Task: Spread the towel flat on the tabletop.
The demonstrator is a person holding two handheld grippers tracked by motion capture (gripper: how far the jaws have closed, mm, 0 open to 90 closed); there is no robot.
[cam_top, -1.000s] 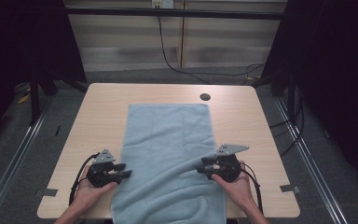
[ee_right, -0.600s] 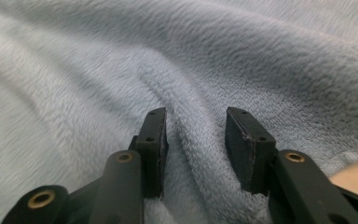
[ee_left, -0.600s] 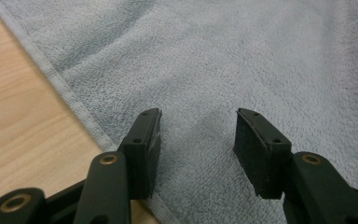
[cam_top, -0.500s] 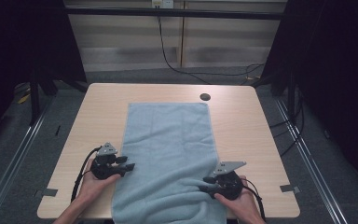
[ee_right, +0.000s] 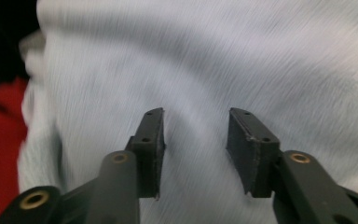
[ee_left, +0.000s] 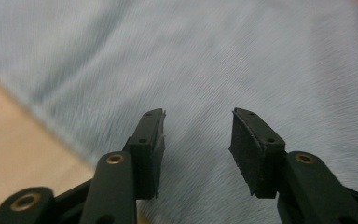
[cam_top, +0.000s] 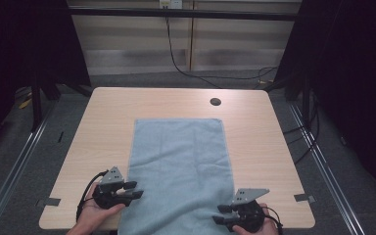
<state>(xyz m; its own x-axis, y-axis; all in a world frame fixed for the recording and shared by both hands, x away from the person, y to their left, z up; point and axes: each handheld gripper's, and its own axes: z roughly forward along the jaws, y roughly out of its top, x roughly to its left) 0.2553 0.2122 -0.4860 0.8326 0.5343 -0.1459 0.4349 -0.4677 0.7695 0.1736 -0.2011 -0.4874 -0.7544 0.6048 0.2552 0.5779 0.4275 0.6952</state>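
Note:
A light blue towel (cam_top: pixel 178 161) lies flat lengthwise on the wooden table (cam_top: pixel 107 122), its near end reaching the front edge. My left gripper (cam_top: pixel 134 190) points inward at the towel's left edge near the front. In the left gripper view its jaws (ee_left: pixel 198 114) stand apart over the towel (ee_left: pixel 261 56); they have just been closing a little, with nothing pinched. My right gripper (cam_top: pixel 220 214) sits at the towel's near right corner. Its jaws (ee_right: pixel 196 114) hover apart above the cloth (ee_right: pixel 261 56) and have just been opening, with nothing between the pads.
A dark round hole (cam_top: pixel 215 102) sits in the table's far right part. Grey tape marks (cam_top: pixel 50 201) are at the front corners. A black cable (cam_top: pixel 176 54) runs over the floor behind the table. Something red (ee_right: pixel 0 140) shows beyond the towel's edge.
The right gripper has slid toward the table's front edge along the towel's right side. The left gripper went slightly forward and came back. The crease by the right gripper has flattened.

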